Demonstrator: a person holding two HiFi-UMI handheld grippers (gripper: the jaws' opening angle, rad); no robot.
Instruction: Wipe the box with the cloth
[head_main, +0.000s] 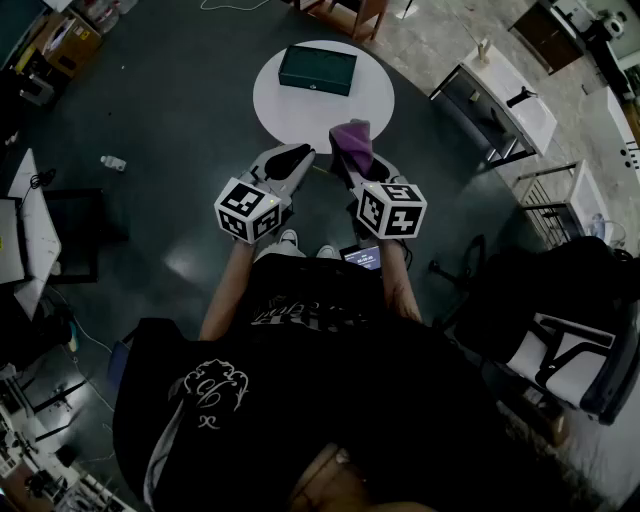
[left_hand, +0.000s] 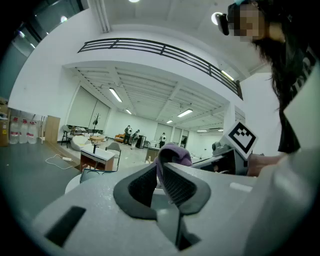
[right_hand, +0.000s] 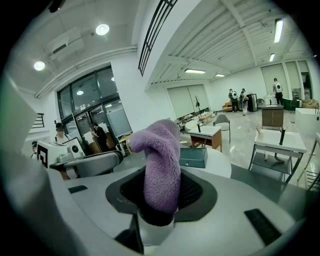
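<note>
A dark green box (head_main: 317, 69) lies on the far half of a round white table (head_main: 300, 115); the right gripper view shows the same box (right_hand: 192, 156) on the table (right_hand: 218, 168) ahead. My right gripper (head_main: 350, 162) is shut on a purple fleecy cloth (head_main: 352, 139), which stands up from between its jaws (right_hand: 161, 165). It hovers at the table's near edge, short of the box. My left gripper (head_main: 291, 157) hangs beside it, its jaws together with nothing between them (left_hand: 159, 172). Past those jaws the cloth (left_hand: 175, 151) shows in the left gripper view.
White desks (head_main: 500, 95) and a metal rack (head_main: 560, 195) stand to the right, with a chair (head_main: 570, 350) at the lower right. A small bottle (head_main: 113, 162) lies on the dark floor to the left. A wooden chair (head_main: 350, 10) stands behind the table.
</note>
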